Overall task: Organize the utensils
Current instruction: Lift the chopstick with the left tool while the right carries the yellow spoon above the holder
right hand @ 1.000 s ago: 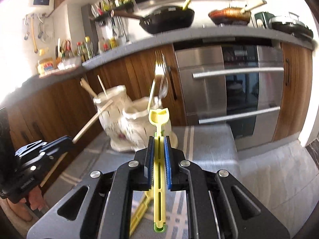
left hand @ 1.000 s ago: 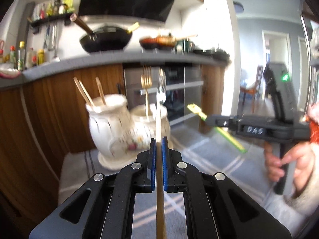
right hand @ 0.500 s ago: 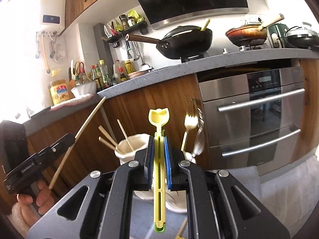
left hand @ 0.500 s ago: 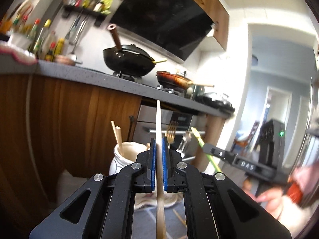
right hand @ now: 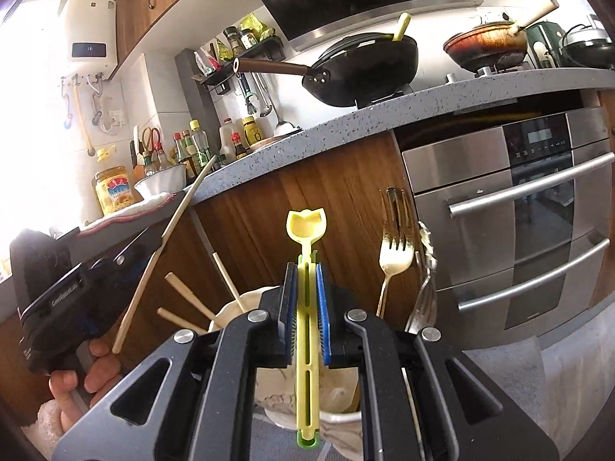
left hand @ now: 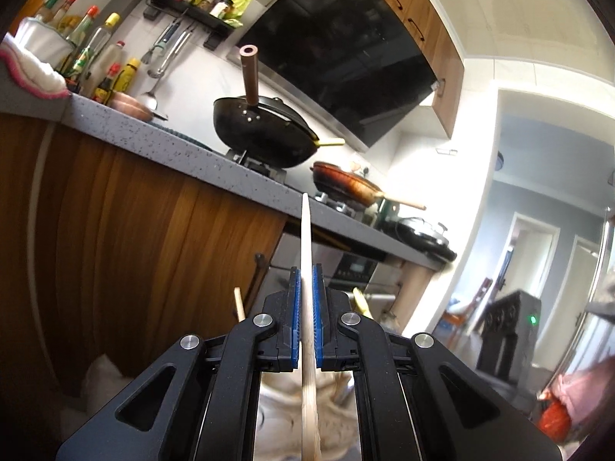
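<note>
In the right wrist view, a jar [right hand: 246,307] holding chopsticks [right hand: 184,292] stands just left of a second jar [right hand: 338,395] holding forks [right hand: 392,261]. Behind them runs the cabinet front [right hand: 338,199], the oven [right hand: 519,207] to its right. On the counter [right hand: 384,115] above sit a wok [right hand: 365,69] and, further right, a pan [right hand: 484,46]; bottles [right hand: 192,146] stand to the left.

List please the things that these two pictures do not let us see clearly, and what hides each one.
- Ceramic holders: right wrist view, mostly behind the right gripper; left wrist view, behind the left gripper.
- Lower end of the wooden chopstick: left wrist view, cut off by the bottom edge.
- Silver fork beside the gold fork: blurred; its base is hidden.
- Hand at the right edge, left wrist view: blurred and cropped.
</note>
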### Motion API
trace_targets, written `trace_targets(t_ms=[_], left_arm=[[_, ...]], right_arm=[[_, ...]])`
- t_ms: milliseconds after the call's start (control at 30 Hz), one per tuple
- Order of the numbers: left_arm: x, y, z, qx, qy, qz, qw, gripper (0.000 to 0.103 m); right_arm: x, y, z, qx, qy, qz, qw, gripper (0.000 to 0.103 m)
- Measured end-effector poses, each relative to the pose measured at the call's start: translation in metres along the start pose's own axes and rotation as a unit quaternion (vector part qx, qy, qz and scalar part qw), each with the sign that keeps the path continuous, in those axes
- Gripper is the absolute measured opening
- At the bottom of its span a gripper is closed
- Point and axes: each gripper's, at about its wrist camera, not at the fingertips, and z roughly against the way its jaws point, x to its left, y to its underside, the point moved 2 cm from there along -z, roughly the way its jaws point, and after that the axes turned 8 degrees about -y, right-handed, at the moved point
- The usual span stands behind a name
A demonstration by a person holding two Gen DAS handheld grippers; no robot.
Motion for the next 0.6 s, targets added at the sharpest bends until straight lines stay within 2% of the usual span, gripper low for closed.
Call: trace_targets(t_ms=[167, 400, 600], left_arm=[[-0.001, -0.001, -0.025, -0.016, 0.005, -0.003, 0.9999, 0.006], [-0.005, -0.002, -0.048, -0.025, 0.0, -0.038, 0.999, 0.006], [0.007, -0.007, -0.056, -0.025, -0.008, -0.031, 0.9992, 0.006]], right_arm=[[-0.008, 0.001, -0.012, 0.005, 0.0, 0.001, 1.0, 0.01], [-0.016, 0.002, -0.017, 0.008, -0.004, -0.002, 1.0, 0.01], [-0.021, 0.005, -0.016, 0.007, -0.011, -0.008, 1.0, 0.01]])
